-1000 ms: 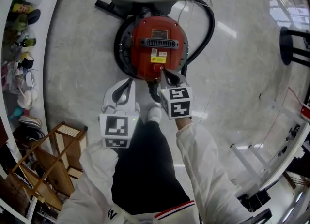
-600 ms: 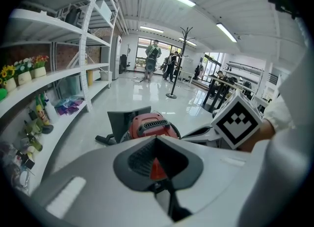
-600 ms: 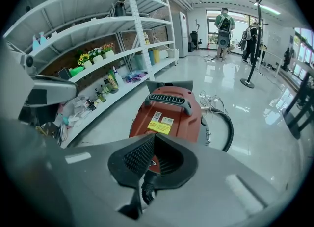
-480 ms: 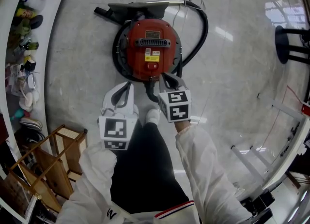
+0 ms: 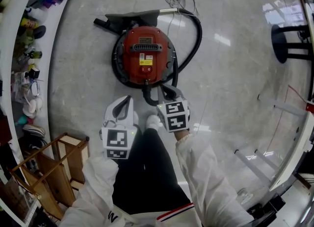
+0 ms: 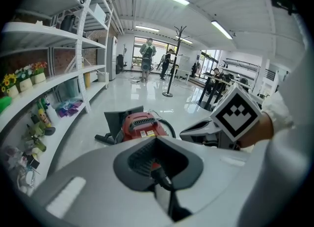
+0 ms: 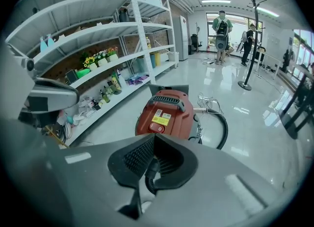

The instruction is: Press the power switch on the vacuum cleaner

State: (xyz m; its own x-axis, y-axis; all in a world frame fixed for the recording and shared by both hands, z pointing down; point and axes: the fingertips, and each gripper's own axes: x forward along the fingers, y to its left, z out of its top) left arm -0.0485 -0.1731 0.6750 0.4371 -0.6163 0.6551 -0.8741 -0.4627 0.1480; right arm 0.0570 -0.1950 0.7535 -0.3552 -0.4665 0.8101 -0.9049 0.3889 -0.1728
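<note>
Red vacuum cleaner [image 5: 143, 52] stands on the floor [image 5: 235, 74] just ahead of the person's feet, its power switch [image 7: 157, 128] on the near face. The right gripper [image 5: 165, 91] is nearer than the left gripper [image 5: 127, 101]; both hold their fingers together, empty. The right one touched the switch a second ago and has since drawn back.

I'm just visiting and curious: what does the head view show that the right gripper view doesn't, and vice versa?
Only the head view: the person's dark trousers and white shoe. Only the right gripper view: people standing by the far doorway and a ceiling strip light. Both: the round red vacuum cleaner, its black hose and the white shelving.
</note>
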